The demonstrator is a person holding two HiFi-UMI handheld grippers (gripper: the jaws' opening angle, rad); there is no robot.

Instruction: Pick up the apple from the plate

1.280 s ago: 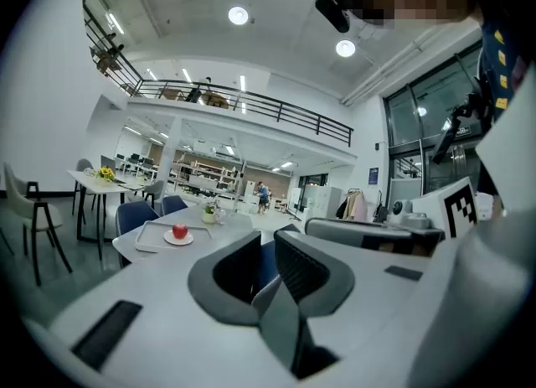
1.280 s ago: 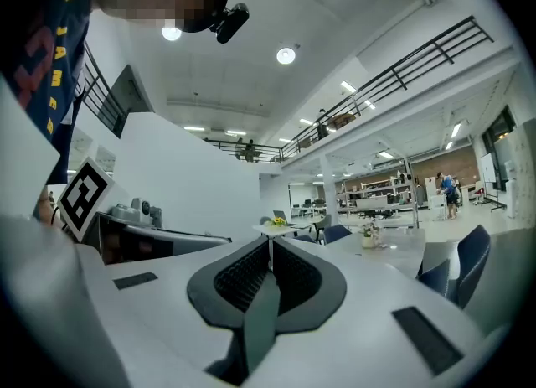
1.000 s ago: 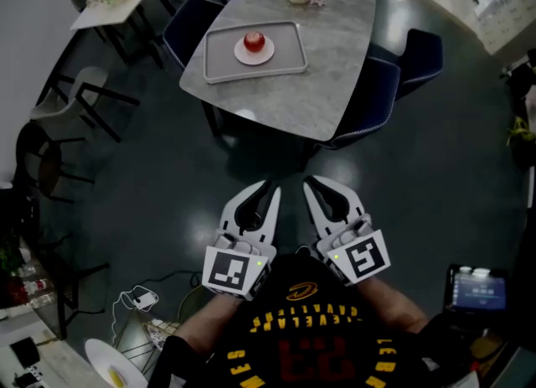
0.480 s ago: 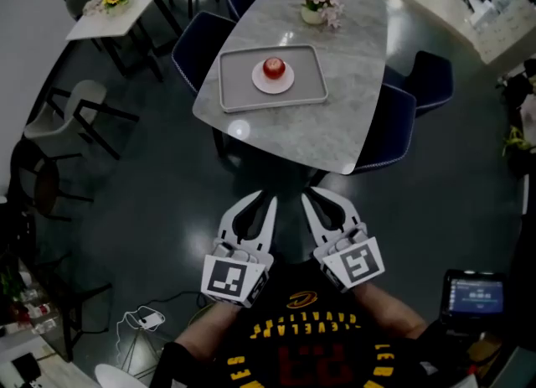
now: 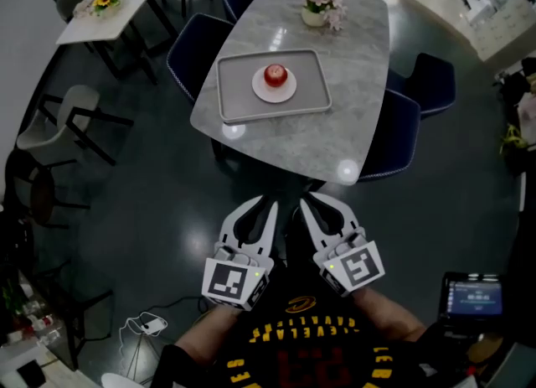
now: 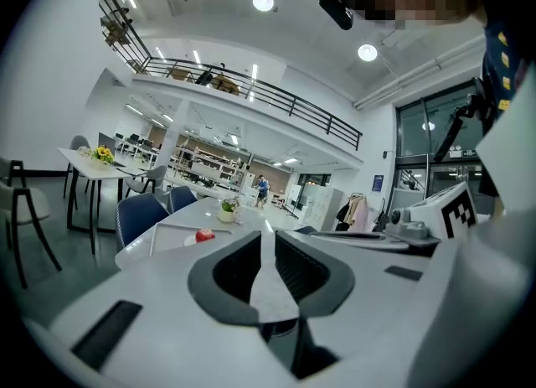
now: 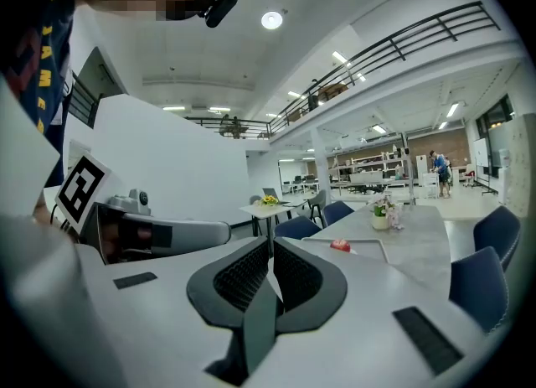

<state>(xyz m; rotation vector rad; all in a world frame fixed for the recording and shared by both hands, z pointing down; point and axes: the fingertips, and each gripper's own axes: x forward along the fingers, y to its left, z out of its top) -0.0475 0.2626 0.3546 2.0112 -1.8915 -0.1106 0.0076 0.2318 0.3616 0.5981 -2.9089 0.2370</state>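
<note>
The apple (image 5: 275,74) sits on its plate (image 5: 274,90) in a tray (image 5: 230,93) on the bench (image 5: 335,126), well ahead of both tools. Being round, it could roll off the plate if a jaw nudges it off-centre or pinches too high. The left tool (image 5: 268,202) and right tool (image 5: 306,201) have their jaws pressed together, holding and touching nothing, so reaching in like this would only knock the apple.

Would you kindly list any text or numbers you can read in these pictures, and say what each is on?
"CLEVELAND", yellow, seen upside down: on the person's dark shirt.
Red number beneath it: looks like "23", but dim.
Device screen: too small to read.
Blue wall sign: too small to read.
</note>
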